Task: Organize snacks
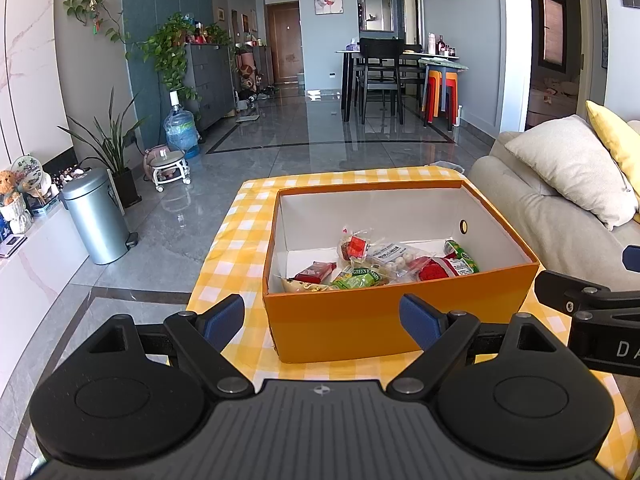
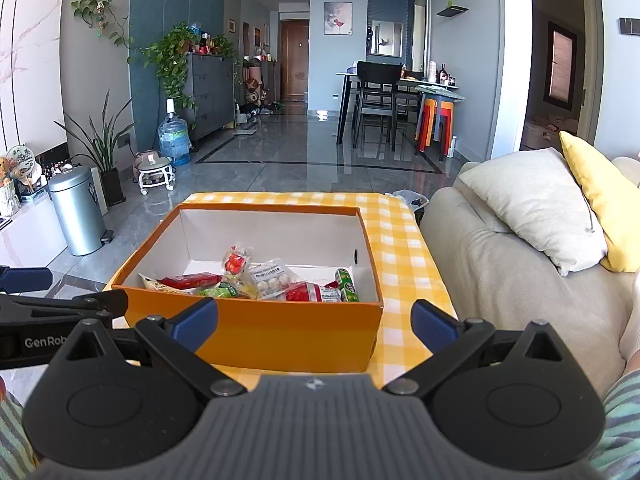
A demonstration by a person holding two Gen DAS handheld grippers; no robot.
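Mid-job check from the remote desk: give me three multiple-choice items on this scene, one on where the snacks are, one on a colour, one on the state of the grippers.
1. Where are the snack packets?
A. inside the box
B. on the sofa
C. on the floor

2. What colour is the outside of the box?
A. blue
B. orange
C. green

3. How do the left gripper and right gripper stand?
A. both shut on snacks
B. one open, one shut
C. both open and empty

Answers: 1 A, the packets lie on the box's white floor; 2 B, its outer walls are orange; 3 C, each pair of blue pads is spread wide with nothing between.
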